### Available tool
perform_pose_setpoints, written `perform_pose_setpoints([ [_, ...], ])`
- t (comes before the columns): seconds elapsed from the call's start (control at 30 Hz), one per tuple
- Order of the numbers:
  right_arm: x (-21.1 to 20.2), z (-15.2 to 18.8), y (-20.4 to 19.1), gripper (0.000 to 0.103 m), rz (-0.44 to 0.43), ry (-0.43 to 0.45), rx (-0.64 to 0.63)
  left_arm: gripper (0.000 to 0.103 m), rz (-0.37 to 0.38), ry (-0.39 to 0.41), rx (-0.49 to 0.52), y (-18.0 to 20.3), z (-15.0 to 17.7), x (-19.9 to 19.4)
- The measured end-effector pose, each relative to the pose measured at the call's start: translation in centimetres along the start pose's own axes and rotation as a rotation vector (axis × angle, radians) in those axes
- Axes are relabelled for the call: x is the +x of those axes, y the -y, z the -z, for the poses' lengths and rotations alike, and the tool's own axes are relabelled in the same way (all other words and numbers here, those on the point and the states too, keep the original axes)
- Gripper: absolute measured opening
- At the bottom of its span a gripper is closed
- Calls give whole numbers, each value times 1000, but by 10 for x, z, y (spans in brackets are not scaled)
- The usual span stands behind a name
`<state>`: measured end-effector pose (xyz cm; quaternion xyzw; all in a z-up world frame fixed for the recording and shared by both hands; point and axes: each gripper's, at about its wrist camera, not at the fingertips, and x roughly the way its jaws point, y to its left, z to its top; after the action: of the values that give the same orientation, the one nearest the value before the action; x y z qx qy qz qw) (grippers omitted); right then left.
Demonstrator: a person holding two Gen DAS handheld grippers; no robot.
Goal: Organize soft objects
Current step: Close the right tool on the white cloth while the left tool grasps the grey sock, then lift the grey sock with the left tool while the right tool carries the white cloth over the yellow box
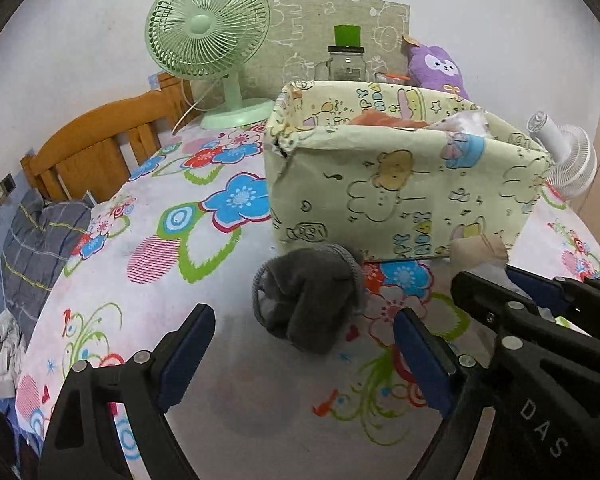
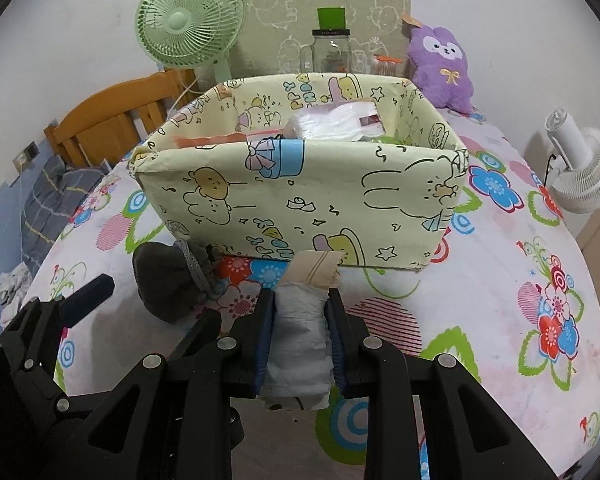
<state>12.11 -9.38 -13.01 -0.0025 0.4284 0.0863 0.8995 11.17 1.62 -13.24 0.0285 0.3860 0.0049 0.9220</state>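
A rolled dark grey sock (image 1: 306,300) lies on the flowered tablecloth in front of a cartoon-print fabric box (image 1: 400,184). My left gripper (image 1: 304,356) is open, its fingers either side of the sock and just short of it. My right gripper (image 2: 300,320) is shut on a rolled pale grey and beige sock (image 2: 300,336), held just in front of the box (image 2: 300,200). The dark sock (image 2: 168,284) also shows in the right wrist view, left of the held roll. The box holds white and orange soft items (image 2: 336,122).
A green desk fan (image 1: 208,44) stands behind the box at the left, a glass jar (image 2: 332,54) and a purple plush toy (image 2: 440,64) behind it. A white fan (image 2: 580,168) is at the right edge. A wooden chair (image 1: 100,140) stands beyond the table's left side.
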Motion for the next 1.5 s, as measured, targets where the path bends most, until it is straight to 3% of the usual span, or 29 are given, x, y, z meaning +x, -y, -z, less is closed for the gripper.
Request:
perform_pose_setpoints([
  [0.4, 10, -4, -3, 28, 25, -20, 69, 92, 10, -36, 39, -3, -10, 18],
  [0.63, 13, -5, 3, 28, 33, -26, 80, 64, 104, -54, 54, 12, -9, 21],
  [0.73, 14, -3, 7, 29, 33, -34, 91, 41, 124, -70, 49, 17, -8, 23],
  [1.03, 7, 4, 21, 29, 11, -27, 117, 33, 106, -74, 7, 24, -3, 16],
  [1.5, -22, 11, 34, 29, 10, 29, 122, 32, 120, -54, -30, 34, 1, -20],
])
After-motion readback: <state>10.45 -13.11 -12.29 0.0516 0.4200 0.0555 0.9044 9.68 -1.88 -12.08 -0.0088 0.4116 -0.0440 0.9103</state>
